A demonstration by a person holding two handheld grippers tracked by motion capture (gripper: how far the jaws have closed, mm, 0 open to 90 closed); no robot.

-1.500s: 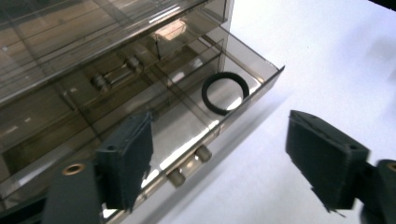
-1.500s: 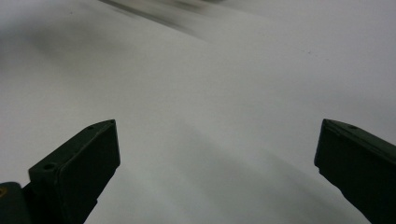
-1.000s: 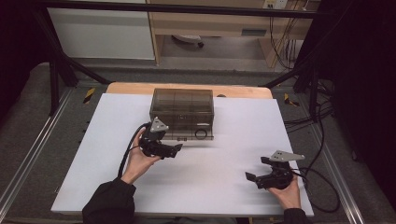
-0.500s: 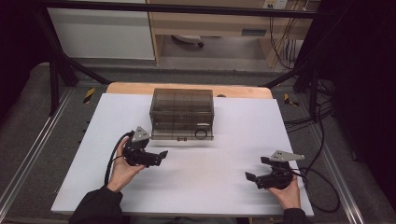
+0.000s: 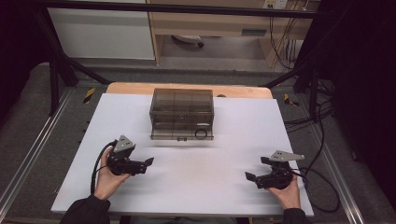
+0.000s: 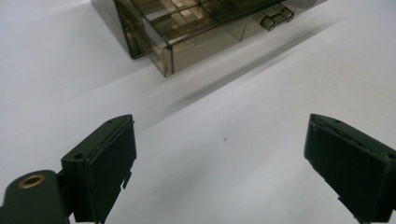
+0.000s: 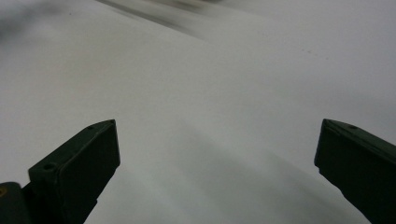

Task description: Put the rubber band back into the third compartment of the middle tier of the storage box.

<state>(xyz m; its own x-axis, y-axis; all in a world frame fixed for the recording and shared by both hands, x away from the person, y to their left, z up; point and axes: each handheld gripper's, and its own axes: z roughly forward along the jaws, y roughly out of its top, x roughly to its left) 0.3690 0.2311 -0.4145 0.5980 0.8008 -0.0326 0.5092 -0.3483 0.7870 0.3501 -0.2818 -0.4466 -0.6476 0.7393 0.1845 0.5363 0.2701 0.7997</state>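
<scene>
White sheeting covers the table (image 5: 187, 186), with a smoky clear drawer box (image 5: 182, 113) at its far middle, one drawer pulled slightly toward the near side. Left gripper (image 5: 148, 162) sits near-left, well apart from the box, jaws spread wide and empty. Right gripper (image 5: 256, 173) rests near-right, likewise wide open, holding nothing. Bare sheet lies between them.

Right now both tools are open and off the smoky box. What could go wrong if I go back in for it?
1. The drawer juts out at the box's front: a push there may slide the whole box.
2. The left tool stands apart from the box, so the approach could clip the drawer's corner.
3. The right tool sits far off, too distant to brace it.
</scene>
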